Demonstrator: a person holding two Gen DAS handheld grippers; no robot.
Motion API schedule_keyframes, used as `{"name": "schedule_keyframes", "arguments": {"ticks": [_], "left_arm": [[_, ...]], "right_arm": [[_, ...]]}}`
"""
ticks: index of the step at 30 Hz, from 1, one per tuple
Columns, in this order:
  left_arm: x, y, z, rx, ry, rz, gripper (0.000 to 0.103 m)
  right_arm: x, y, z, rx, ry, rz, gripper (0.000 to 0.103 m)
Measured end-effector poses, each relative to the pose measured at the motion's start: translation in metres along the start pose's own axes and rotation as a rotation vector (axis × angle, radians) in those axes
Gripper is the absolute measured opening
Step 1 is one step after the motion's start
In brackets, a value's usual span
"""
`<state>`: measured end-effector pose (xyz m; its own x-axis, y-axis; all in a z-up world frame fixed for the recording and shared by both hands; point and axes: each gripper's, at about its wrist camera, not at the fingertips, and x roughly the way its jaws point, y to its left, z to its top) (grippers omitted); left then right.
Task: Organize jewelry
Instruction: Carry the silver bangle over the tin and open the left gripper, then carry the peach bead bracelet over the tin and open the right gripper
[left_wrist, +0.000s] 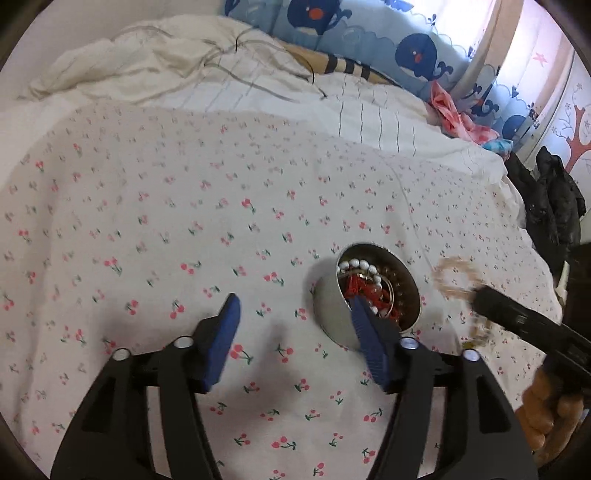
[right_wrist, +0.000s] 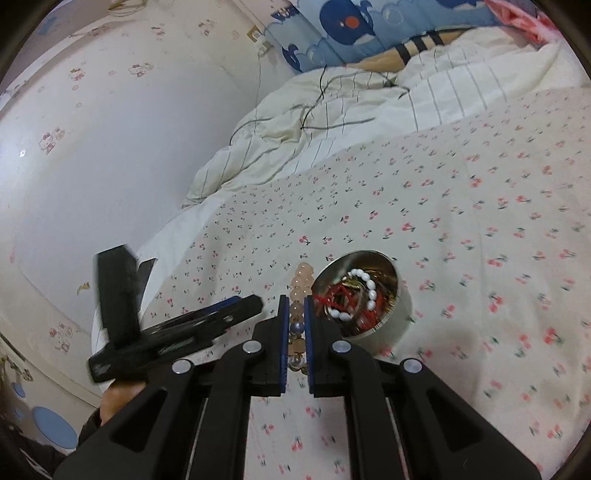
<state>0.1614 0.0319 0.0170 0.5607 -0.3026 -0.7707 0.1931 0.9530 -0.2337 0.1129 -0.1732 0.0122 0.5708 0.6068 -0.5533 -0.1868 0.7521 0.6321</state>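
Note:
A round metal tin (left_wrist: 328, 314) lies on the cherry-print bedsheet and holds a white bead bracelet (left_wrist: 360, 266), red cord jewelry (left_wrist: 364, 291) and other pieces. My left gripper (left_wrist: 295, 306) is open, its right finger over the tin's near rim. My right gripper (right_wrist: 296, 301) is shut on a pale pink bead bracelet (right_wrist: 301, 282), held just left of the tin (right_wrist: 391, 314). In the left wrist view the same bracelet (left_wrist: 458, 277) is blurred, hanging from the right gripper (left_wrist: 480, 299) to the right of the tin.
A crumpled white striped duvet (left_wrist: 236, 74) with thin cables lies at the far end. A whale-print bumper (left_wrist: 417, 55) lines the headboard side. Black clothing (left_wrist: 550, 199) sits off the bed's right edge. A wall (right_wrist: 110, 166) borders the bed.

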Motion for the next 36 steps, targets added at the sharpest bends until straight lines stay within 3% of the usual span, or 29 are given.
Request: {"name": "schedule_keyframes", "arguments": {"ticks": [5,9,13,15,16,22,31,34,36], "left_arm": [[-0.001,-0.006,-0.001,0.016,0.018,-0.011,0.065],[0.001,-0.010,-0.004,0.035,0.033,-0.011,0.067],[0.002,-0.013,-0.007,0.050,0.040,-0.012,0.069],[0.002,-0.014,-0.007,0.053,0.043,-0.013,0.070],[0.002,-0.014,-0.008,0.054,0.045,-0.014,0.070],[0.004,-0.015,-0.009,0.064,0.055,-0.015,0.072],[0.003,-0.015,-0.009,0.065,0.053,-0.013,0.075],[0.000,-0.015,-0.008,0.065,0.049,-0.015,0.077],[-0.002,-0.015,-0.009,0.064,0.042,-0.015,0.079]], "right_arm": [[0.031,-0.004,0.007,0.029,0.043,0.001,0.008],[0.052,-0.008,0.010,0.021,0.076,-0.049,0.009],[0.070,-0.010,0.013,-0.073,0.101,-0.256,0.010],[0.072,-0.010,0.011,-0.118,0.099,-0.328,0.028],[0.071,-0.011,0.010,-0.130,0.095,-0.337,0.040],[0.060,-0.003,0.005,-0.199,0.041,-0.371,0.041],[0.082,0.001,-0.003,-0.260,0.122,-0.409,0.041],[0.066,0.008,-0.003,-0.259,0.066,-0.417,0.042],[0.048,0.015,-0.005,-0.268,0.017,-0.425,0.052]]}}
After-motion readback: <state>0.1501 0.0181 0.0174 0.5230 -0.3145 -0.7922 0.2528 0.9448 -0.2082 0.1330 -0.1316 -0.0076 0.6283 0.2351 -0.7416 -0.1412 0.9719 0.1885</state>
